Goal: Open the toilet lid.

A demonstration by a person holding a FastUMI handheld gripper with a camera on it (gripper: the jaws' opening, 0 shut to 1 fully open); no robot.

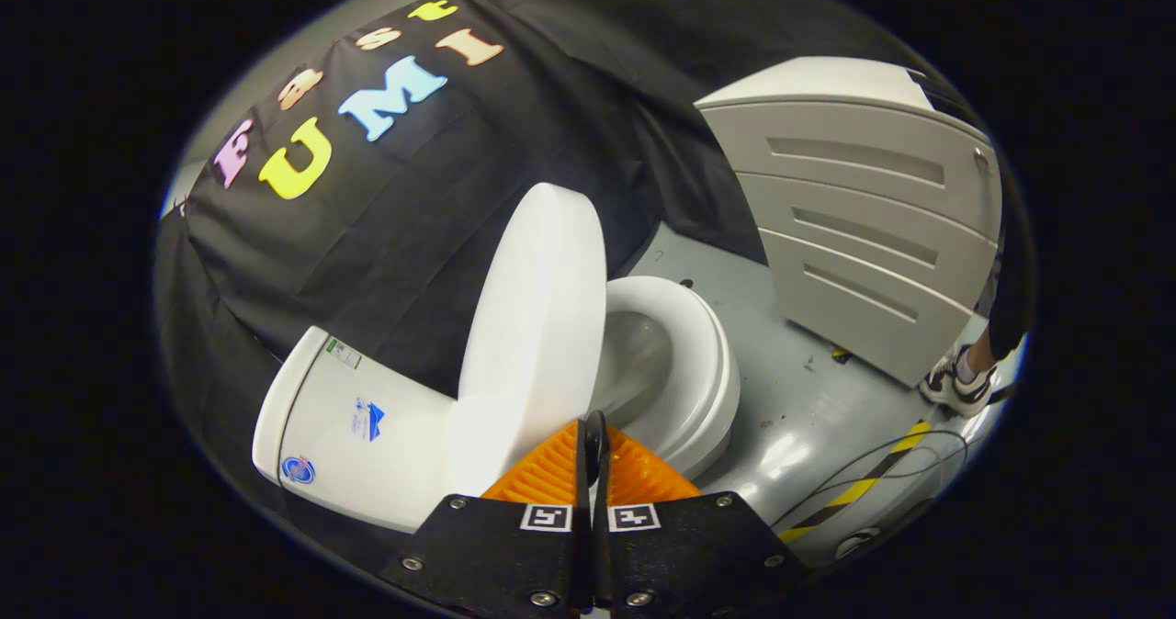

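A pale cabinet (864, 224) with slotted drawer fronts stands on the grey floor (790, 417), well beyond the fingers and apart from the toilet (367, 417). The toilet sits against the black cloth wall, its tank (340, 426) next to the fingers. The toilet lid (537, 307) is raised, standing nearly upright just ahead of the fingers, and the seat (698, 362) beside it lies down around the bowl. A person's shoe (955, 382) shows by the cabinet's corner. The gripper (593, 454) has its jaws together, with nothing between them.
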